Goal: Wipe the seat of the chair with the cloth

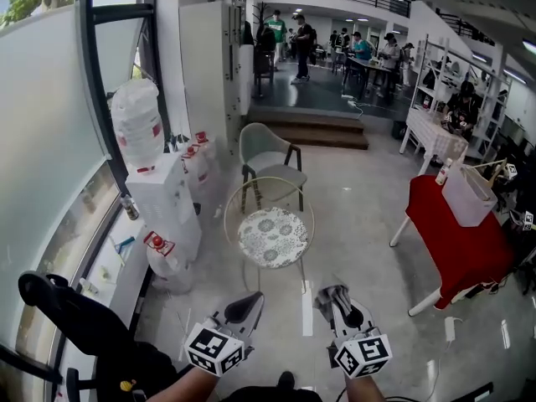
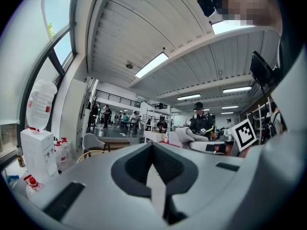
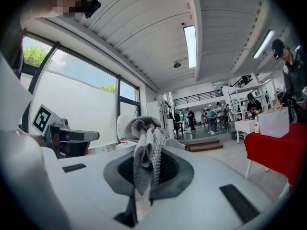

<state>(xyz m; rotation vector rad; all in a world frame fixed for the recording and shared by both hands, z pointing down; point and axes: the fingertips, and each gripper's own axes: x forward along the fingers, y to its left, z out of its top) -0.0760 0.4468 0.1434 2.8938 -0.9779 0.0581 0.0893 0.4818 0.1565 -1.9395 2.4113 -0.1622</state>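
Right claw (image 1: 329, 295) tight on cloth (image 3: 146, 152), left claw (image 1: 248, 305) closed (empty), open floor (image 1: 356, 224) before round-edged chair (image 1: 272, 237)

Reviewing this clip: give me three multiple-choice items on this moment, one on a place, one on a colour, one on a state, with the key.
1. Where does the round chair with the patterned seat stand?
A. On the floor, nearer the camera than the green chair
B. Up on the steps
C. Stacked on another chair

2. What colour is the cover on the table at the right?
A. Blue
B. Red
C. Yellow

3. What are the right tongs doing?
A. Wide open, empty
B. Closed on a bottle
C. Closed on a grey cloth

Key:
1 A, the head view shows it on the floor just in front of the green chair.
2 B, the cover is plainly red.
3 C, the right gripper view shows the cloth pinched between the jaws.
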